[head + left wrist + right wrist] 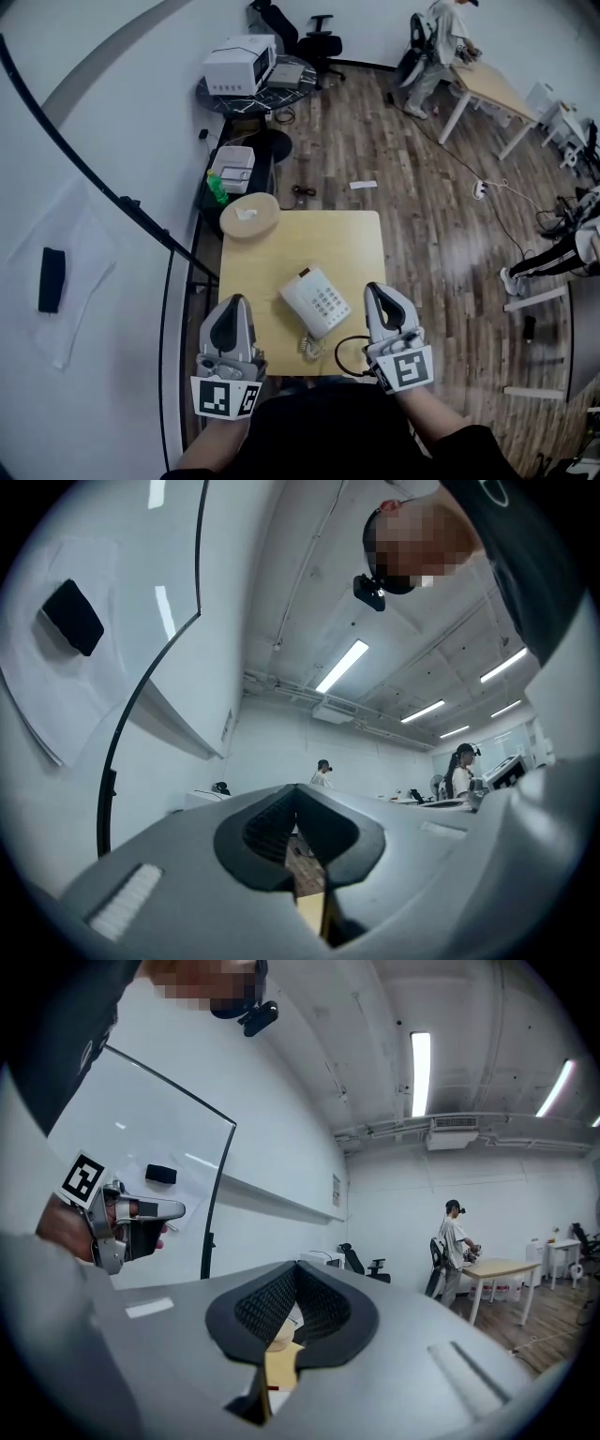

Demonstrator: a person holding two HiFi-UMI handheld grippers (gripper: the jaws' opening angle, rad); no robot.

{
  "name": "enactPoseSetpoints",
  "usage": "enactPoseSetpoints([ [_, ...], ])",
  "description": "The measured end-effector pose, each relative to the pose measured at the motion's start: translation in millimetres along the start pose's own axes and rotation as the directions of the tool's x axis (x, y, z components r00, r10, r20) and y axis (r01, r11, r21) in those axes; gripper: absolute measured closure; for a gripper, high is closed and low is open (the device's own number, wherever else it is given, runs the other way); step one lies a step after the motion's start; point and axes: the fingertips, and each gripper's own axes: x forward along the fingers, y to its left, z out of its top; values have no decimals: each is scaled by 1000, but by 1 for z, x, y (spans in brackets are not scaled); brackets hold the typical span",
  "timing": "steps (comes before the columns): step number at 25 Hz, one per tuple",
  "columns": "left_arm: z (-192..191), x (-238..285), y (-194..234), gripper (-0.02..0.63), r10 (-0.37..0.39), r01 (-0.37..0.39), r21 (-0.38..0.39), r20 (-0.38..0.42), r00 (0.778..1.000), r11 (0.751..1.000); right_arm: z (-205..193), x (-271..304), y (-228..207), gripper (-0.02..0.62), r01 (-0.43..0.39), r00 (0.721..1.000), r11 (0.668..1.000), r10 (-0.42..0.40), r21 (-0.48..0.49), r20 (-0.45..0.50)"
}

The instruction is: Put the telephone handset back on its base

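Head view – telephone [316, 302]: white, lies askew on the desk [356, 234], midway between the left and right edges and closer to the near edge than the far one.
Head view – handset [300, 307]: seems to lie along the left side of the base already; too small to tell whether it is fully seated.
Head view – coiled cord [310, 347]: bunched at the near edge, just beside the base.
Head view – left tongs [232, 305]: held at the desk's near left corner, apart from the telephone.
Head view – right tongs [382, 295]: at the near right corner, just beside the telephone, not touching it.
Left gripper view – left tongs [296, 789]: tips closed together, nothing held; only a sliver of desk [309, 907] shows through the gap below.
Right gripper view – right tongs [296, 1266]: closed tight, empty, pointing across the room.
Handling – handset: likely light, rigid, smooth plastic that could slip; the narrow middle bar between earpiece and mouthpiece looks the best hold.
Handling – cord: springy, and may tug the handset off the cradle.
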Motion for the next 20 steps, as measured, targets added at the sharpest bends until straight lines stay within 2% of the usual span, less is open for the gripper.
enactPoseSetpoints([
  [4, 2, 1, -7, 606, -10, 10, 8, 6, 1000, 1000, -4, -2, -1, 589, -15, 1000, 1000, 15, 6, -9],
  [9, 1, -3, -11, 606, -13, 13, 7, 13, 1000, 1000, -5, -1, -5, 589, 18, 999, 1000, -17, 20, -27],
  [20, 0, -7, -13, 606, -10, 10, 10, 11, 1000, 1000, -5, -4, -1, 589, 13, 1000, 1000, -13, 17, -3],
])
